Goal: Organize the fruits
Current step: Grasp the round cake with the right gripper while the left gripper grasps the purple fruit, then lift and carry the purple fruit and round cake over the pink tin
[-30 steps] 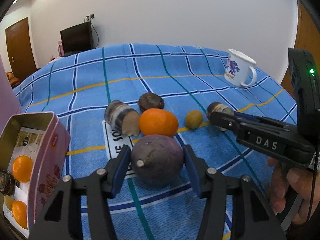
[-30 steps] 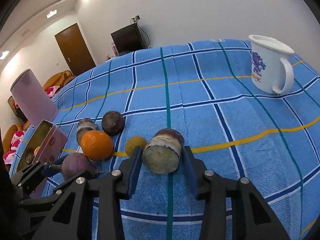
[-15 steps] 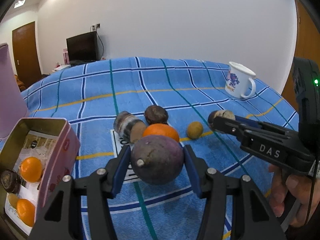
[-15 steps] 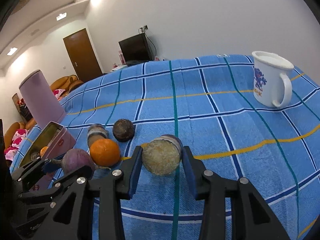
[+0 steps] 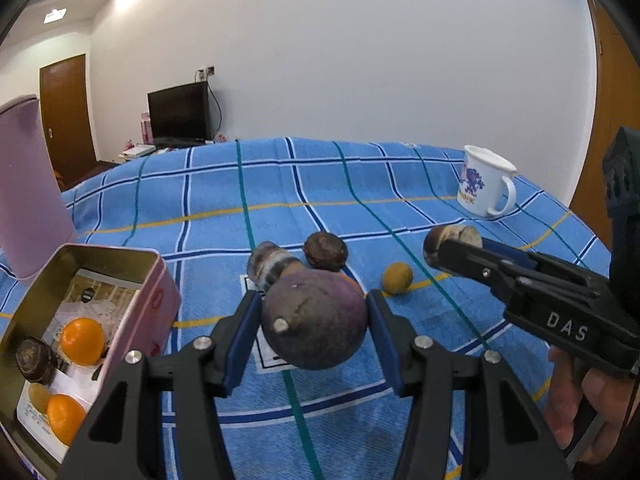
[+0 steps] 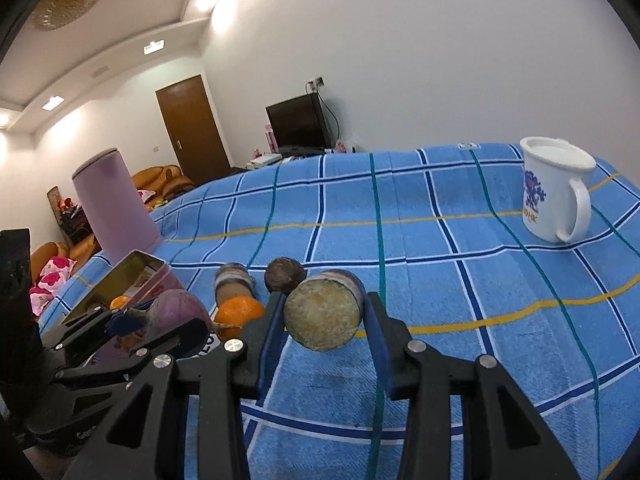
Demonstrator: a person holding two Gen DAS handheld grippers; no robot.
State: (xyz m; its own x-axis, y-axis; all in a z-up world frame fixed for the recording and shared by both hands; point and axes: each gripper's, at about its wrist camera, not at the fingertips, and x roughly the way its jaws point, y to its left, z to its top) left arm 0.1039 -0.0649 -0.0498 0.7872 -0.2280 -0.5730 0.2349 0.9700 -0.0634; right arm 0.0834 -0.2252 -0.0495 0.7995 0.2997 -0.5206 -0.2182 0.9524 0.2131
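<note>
Left gripper [image 5: 314,330] jaws clamp the round purple fruit [image 5: 314,320] across its widest part; firm, smooth, may roll. Right gripper [image 6: 325,326] jaws pinch the cut banded piece [image 6: 325,310] at its sides; stiff, light.

White letters "DAS" on the right hand-held gripper [image 5: 460,254]; "HK" ends the print on the mug [image 6: 554,194].

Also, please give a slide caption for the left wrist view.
Left claw holds a purple fruit above the blue checked cloth, beside the open tin.

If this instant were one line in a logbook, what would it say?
left gripper: shut on purple fruit | right gripper: shut on cut banded piece | tin: open, holds fruit
</note>
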